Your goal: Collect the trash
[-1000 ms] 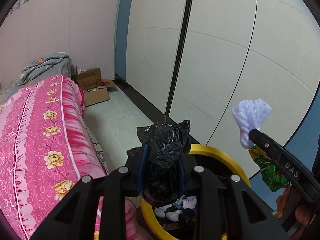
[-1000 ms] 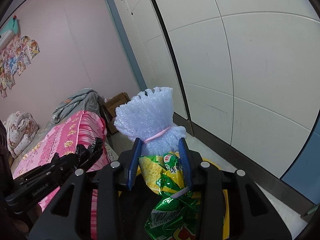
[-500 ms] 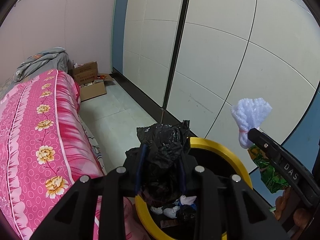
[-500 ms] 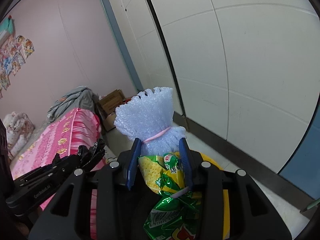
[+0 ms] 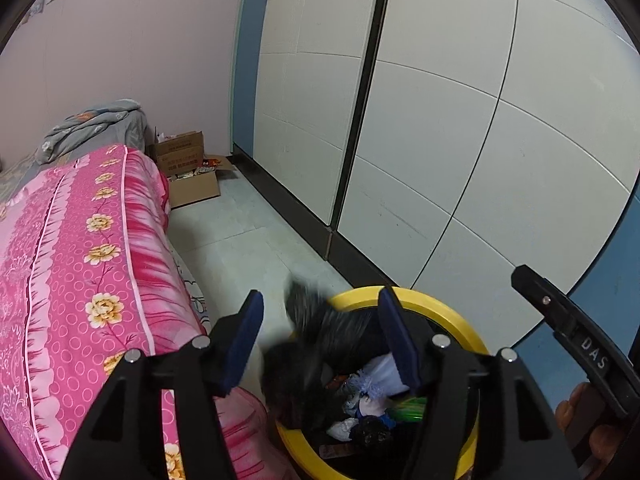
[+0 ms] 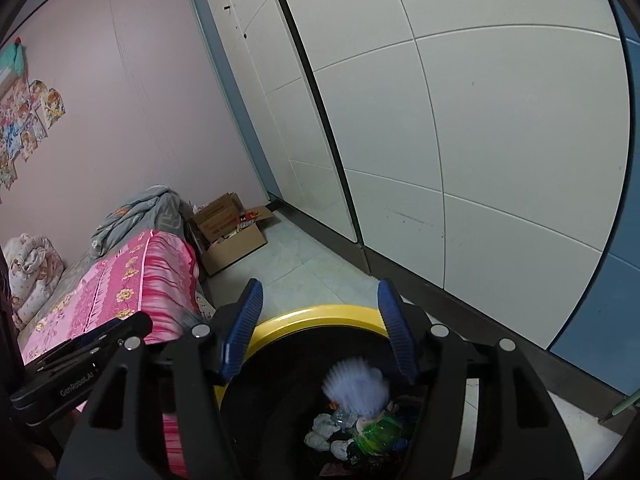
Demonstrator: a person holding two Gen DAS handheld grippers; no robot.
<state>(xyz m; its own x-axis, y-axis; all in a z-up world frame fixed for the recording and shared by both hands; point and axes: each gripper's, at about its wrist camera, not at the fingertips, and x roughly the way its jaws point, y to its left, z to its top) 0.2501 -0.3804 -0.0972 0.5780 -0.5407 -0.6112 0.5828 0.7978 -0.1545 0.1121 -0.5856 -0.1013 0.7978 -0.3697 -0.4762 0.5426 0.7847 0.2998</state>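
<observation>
- White panelled wardrobe doors (image 5: pixel 460 128) fill the wall behind, with a dark plinth along the pale tiled floor (image 5: pixel 248 232).
- Bed under a pink flowered cover (image 5: pixel 80 264) lies along the left; a grey blanket (image 5: pixel 92 124) is bunched at its far end.
- Open cardboard boxes (image 5: pixel 188 172) stand on the floor in the far corner, just beside the bed.
- Yellow-rimmed bin (image 6: pixel 316 314), dark inside, stands on the floor next to the near end of the bed, below both tools.
- Left gripper (image 5: pixel 320 340): jaws opening, blue pads well apart; a black plastic bag (image 5: pixel 320 336), motion-blurred, sits between them over the bin's rim, and neither pad visibly presses on it.
- Right gripper (image 6: pixel 318 324): jaws opening, pads apart, nothing gripped.
- Pale blue foam wrap (image 6: pixel 356 386), blurred, is in the bin's mouth below the right jaws.
- Green snack wrapper (image 6: pixel 380 430) lies in the bin among white crumpled scraps, just under the foam wrap.
</observation>
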